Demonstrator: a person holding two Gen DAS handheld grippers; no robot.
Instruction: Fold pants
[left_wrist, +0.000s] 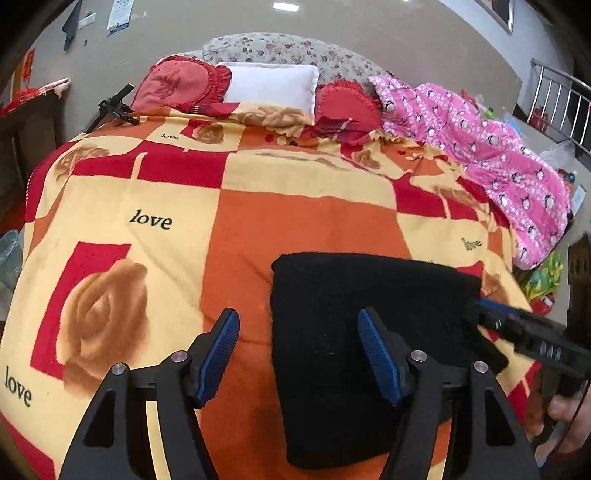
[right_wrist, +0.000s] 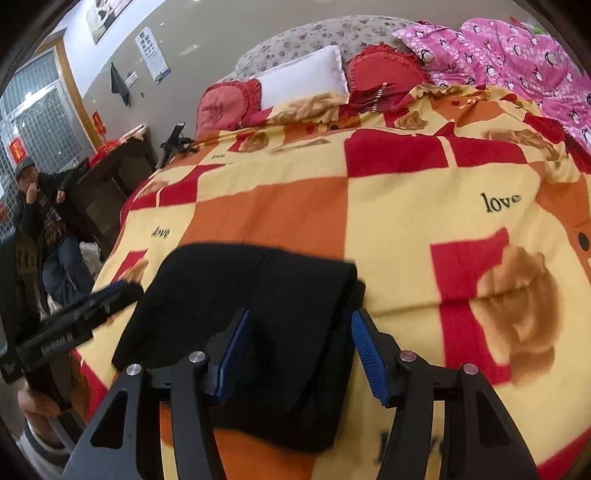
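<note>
- black pants (left_wrist: 369, 332) folded up on the bedspread (left_wrist: 147, 192)
- left gripper (left_wrist: 299, 350) jaws apart, nothing grabbed
- right gripper (right_wrist: 299, 354) released too, hovering over the pants

A home bedroom — bed (left_wrist: 221, 206), pillows (left_wrist: 271, 86), pink quilt (left_wrist: 491, 147).

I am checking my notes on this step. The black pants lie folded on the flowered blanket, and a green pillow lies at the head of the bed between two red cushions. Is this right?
Not quite: the pillow is white, not green, as the left wrist view shows. The rest holds: the black pants lie folded on the flowered blanket, and the pillow lies between two red cushions.
</note>
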